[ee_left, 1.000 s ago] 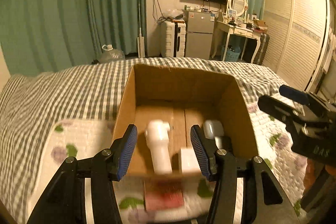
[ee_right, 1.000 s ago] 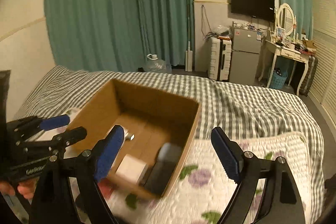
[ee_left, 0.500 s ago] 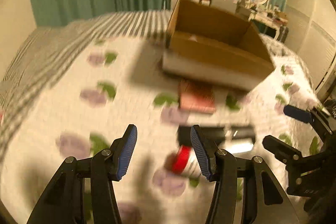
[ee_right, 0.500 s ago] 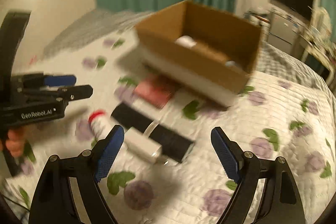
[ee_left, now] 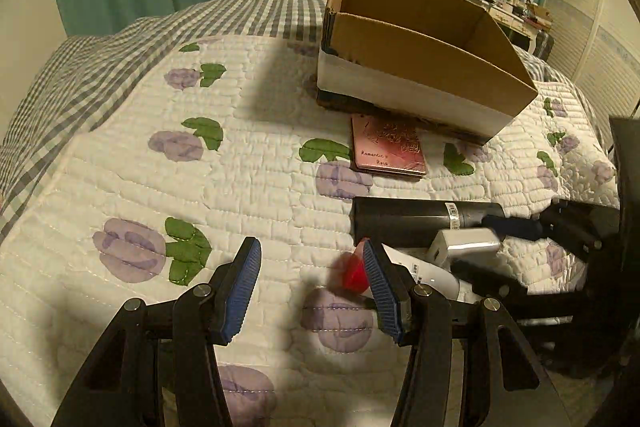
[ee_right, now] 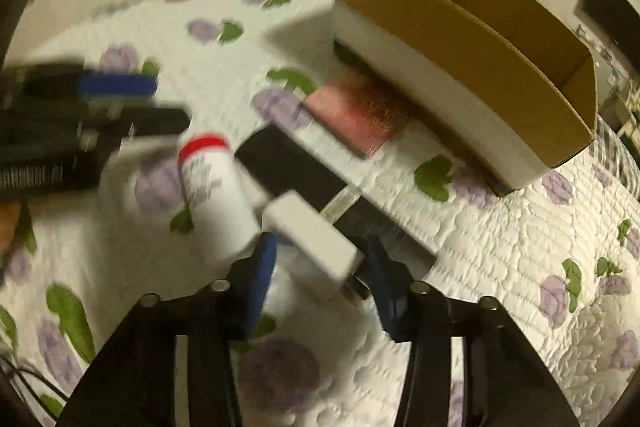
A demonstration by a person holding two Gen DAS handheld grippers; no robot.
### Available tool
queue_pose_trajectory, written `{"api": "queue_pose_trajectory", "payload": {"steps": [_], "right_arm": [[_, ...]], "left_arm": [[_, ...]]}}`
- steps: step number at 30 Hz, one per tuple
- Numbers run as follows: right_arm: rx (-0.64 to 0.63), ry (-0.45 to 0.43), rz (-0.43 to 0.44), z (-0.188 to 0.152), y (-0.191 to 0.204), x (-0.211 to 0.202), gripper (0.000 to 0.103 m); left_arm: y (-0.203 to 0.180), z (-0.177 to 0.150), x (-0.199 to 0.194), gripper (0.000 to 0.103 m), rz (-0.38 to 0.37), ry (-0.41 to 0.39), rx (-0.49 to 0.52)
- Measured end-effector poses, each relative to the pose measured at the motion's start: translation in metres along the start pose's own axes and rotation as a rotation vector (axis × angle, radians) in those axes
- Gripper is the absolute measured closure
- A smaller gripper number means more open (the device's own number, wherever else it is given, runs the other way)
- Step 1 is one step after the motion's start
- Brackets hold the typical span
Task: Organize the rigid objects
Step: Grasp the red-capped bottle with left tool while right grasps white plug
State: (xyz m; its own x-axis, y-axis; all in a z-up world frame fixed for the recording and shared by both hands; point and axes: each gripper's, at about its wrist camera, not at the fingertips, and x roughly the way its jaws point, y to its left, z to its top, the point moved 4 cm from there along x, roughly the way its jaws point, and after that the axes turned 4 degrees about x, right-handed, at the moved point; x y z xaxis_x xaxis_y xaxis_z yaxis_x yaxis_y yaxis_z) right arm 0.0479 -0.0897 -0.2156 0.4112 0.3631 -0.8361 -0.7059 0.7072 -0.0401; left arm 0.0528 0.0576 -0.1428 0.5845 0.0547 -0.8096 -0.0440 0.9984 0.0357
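Since a second ago both grippers have swung from over the cardboard box point(ee_left: 420, 67) down to loose items on the bed point(ee_left: 120, 163); judged, a new pick begins. Right gripper point(ee_right: 320, 267), low, jaws narrowed around white charger block point(ee_right: 312, 243); frame blurred, cannot tell if clamped. Left gripper point(ee_left: 312, 279) hovers spread, empty, its right finger beside red-capped bottle point(ee_left: 400, 271). Black cylinder point(ee_left: 420, 219) and pink booklet point(ee_left: 386, 147) lie between bottle and box.

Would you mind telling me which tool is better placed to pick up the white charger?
Right: the right tool already straddles the white charger, while the left tool sits by the red-capped bottle.
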Motion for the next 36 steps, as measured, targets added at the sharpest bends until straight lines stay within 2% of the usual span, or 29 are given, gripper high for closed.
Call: {"api": "queue_pose_trajectory", "payload": {"steps": [3, 12, 16, 18, 22, 26, 27, 31, 36], "right_arm": [[-0.033, 0.022, 0.01, -0.007, 0.009, -0.003, 0.07], [0.06, 0.048, 0.09, 0.0, 0.002, 0.013, 0.072], [0.075, -0.026, 0.077, -0.001, 0.003, -0.012, 0.077], [0.097, -0.08, 0.054, 0.001, -0.004, -0.03, 0.078], [0.186, -0.152, 0.036, 0.007, -0.03, -0.051, 0.078], [0.244, -0.154, 0.032, 0.007, -0.045, -0.05, 0.081], [0.253, -0.153, 0.032, 0.007, -0.048, -0.05, 0.081], [0.271, -0.146, 0.037, 0.004, -0.054, -0.057, 0.081], [0.267, -0.097, 0.034, 0.002, -0.051, -0.042, 0.081]], "left_arm": [[-0.001, -0.001, 0.002, 0.047, 0.005, 0.008, 0.003], [-0.004, -0.002, 0.007, 0.047, 0.024, 0.032, 0.018], [-0.008, -0.002, 0.001, 0.047, 0.015, 0.028, 0.016], [-0.014, -0.003, -0.003, 0.047, -0.017, 0.02, 0.023], [-0.04, -0.012, 0.0, 0.047, -0.065, 0.038, 0.106], [-0.061, -0.017, 0.016, 0.047, -0.076, 0.08, 0.183], [-0.064, -0.018, 0.02, 0.043, -0.073, 0.092, 0.189], [-0.068, -0.012, 0.028, 0.04, -0.053, 0.073, 0.208], [-0.069, -0.01, 0.028, 0.04, -0.063, 0.054, 0.211]]}}
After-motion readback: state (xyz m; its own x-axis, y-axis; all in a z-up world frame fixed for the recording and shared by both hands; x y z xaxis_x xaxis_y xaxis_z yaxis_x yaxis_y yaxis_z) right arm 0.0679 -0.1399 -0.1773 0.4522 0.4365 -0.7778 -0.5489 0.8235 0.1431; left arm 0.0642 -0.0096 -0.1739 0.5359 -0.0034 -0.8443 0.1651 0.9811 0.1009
